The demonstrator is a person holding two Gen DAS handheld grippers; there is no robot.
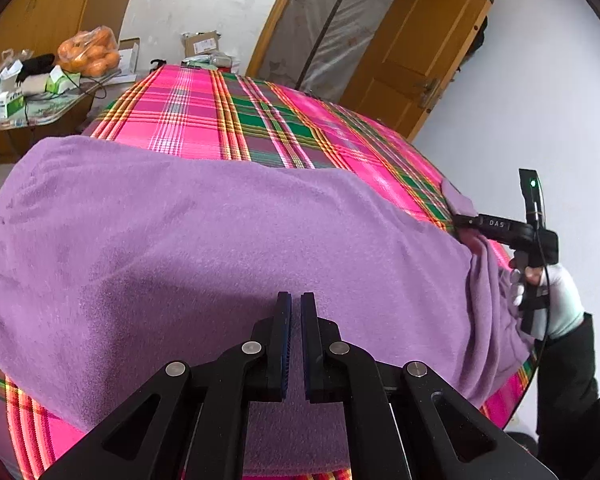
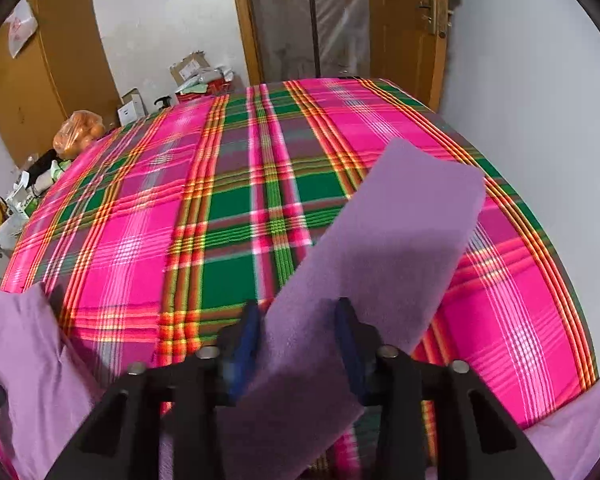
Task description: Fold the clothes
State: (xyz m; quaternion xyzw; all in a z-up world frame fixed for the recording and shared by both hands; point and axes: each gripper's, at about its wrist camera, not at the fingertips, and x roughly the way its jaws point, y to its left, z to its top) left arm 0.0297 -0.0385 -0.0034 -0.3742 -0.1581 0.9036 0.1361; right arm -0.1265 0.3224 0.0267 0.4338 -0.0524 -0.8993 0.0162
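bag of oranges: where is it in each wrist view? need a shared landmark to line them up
Left wrist: bag of oranges upper left, on the cluttered side table beyond the plaid bedspread.
Right wrist: bag of oranges at mid-left, partly hidden behind the bedspread's left edge.
Shared landmark: the open wooden door, upper right in both.

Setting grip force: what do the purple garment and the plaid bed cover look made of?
Purple garment: probably fleece, matte with a fuzzy nap, draping softly. Plaid bed cover: smoother woven cloth with a slight sheen, stripes crisp; fibre unclear.
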